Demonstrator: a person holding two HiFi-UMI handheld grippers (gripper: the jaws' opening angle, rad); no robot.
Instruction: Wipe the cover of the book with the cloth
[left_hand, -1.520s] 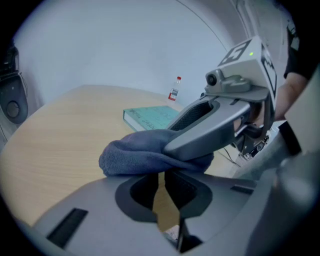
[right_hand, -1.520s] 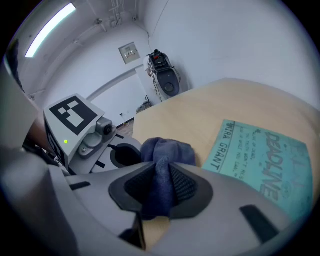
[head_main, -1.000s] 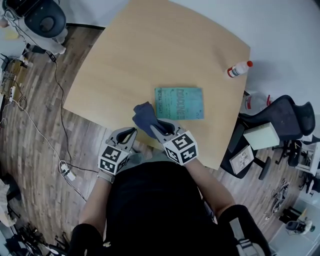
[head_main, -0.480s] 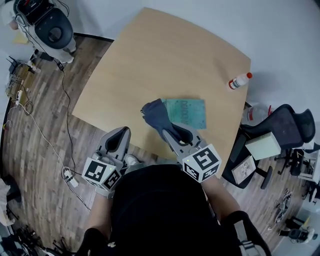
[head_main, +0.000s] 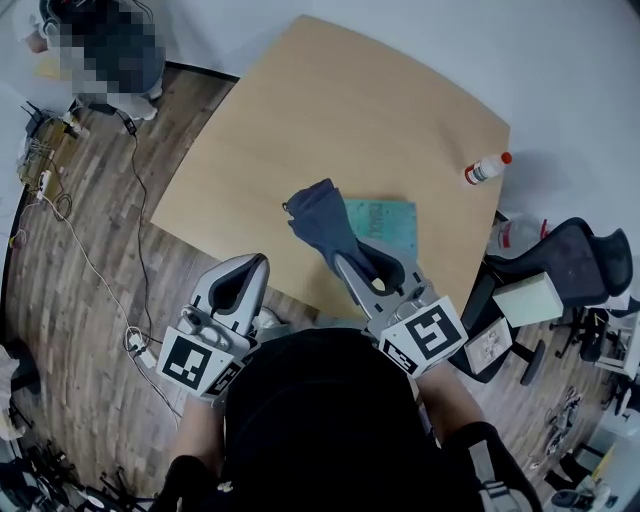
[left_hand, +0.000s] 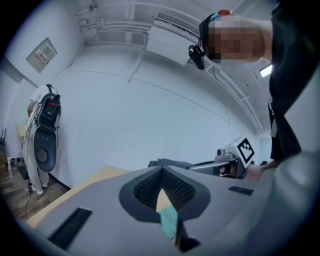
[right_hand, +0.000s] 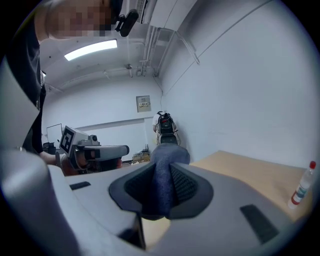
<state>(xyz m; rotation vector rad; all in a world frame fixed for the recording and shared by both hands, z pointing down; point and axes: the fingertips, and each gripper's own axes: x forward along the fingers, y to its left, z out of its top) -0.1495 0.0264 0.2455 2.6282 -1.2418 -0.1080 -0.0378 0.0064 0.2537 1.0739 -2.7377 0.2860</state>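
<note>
A teal book (head_main: 392, 228) lies on the pale wooden table (head_main: 330, 110) near its front edge. My right gripper (head_main: 350, 260) is held above the table, shut on a dark blue cloth (head_main: 320, 220) that hangs over the book's left end. In the right gripper view the cloth (right_hand: 162, 185) fills the gap between the pads. My left gripper (head_main: 250, 265) hovers off the table's front edge, left of the right one. Its jaws have just closed, and it is shut with nothing in it (left_hand: 161, 172). A strip of the book (left_hand: 168, 223) shows below its tips.
A white bottle with a red cap (head_main: 487, 168) stands at the table's right edge. Right of the table there is a black office chair (head_main: 565, 245) and a pale box (head_main: 524, 272). Cables (head_main: 100, 280) run over the wooden floor at the left.
Both grippers have risen from table height towards the camera. The cloth has come up off the table with the right gripper and now hangs over the book's left end. The left jaws have closed.
</note>
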